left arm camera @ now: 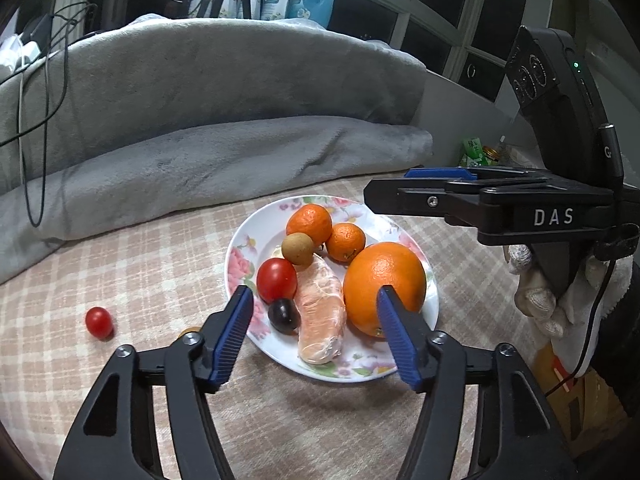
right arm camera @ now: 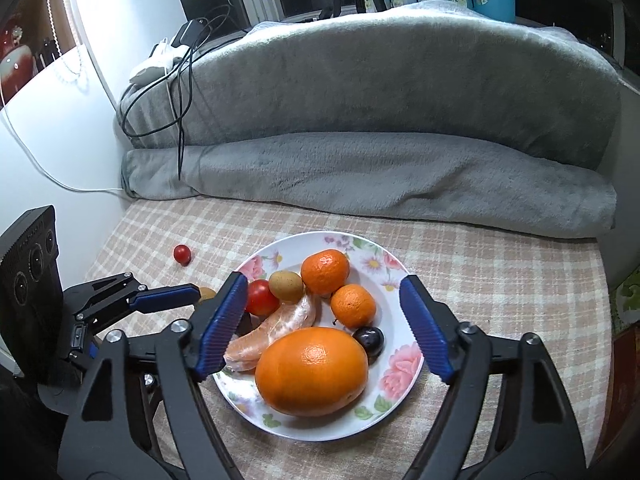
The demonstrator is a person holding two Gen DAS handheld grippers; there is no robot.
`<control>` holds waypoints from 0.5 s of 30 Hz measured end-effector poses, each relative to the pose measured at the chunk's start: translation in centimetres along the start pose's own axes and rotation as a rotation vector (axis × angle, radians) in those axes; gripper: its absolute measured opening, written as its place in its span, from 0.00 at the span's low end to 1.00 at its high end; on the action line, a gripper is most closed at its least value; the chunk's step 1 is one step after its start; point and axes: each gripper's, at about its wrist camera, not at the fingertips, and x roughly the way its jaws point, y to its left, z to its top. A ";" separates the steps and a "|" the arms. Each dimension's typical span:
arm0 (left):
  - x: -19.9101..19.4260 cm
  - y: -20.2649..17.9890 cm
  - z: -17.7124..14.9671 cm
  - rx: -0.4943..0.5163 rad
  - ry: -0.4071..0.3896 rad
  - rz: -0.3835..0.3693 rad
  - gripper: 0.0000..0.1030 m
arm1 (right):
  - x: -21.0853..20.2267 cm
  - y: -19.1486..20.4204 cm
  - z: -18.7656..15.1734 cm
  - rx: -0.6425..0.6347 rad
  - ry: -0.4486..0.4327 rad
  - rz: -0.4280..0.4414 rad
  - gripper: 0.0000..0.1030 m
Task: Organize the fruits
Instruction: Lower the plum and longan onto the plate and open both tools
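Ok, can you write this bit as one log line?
left gripper: open, empty | right gripper: open, empty | plate: orange, other fruit | tomato: off plate

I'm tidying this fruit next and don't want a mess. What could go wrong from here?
The small tomato lies loose on the checked cloth, apart from the plate; being round, it may roll away if nudged. The big orange sits near the plate's front edge and could tip the plate if pressed. The left gripper and right gripper, both open, hover over the same plate and might collide.
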 end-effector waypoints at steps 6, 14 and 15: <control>-0.3 0.2 -0.1 -0.002 -0.003 0.021 0.69 | -0.2 0.1 0.0 -0.001 -0.007 -0.019 0.84; -1.2 0.5 -0.3 -0.007 -0.016 0.041 0.69 | -0.4 0.5 0.4 -0.003 -0.014 -0.008 0.84; -1.4 0.5 -0.4 -0.007 -0.018 0.044 0.69 | -0.5 0.6 0.4 -0.002 -0.015 -0.007 0.84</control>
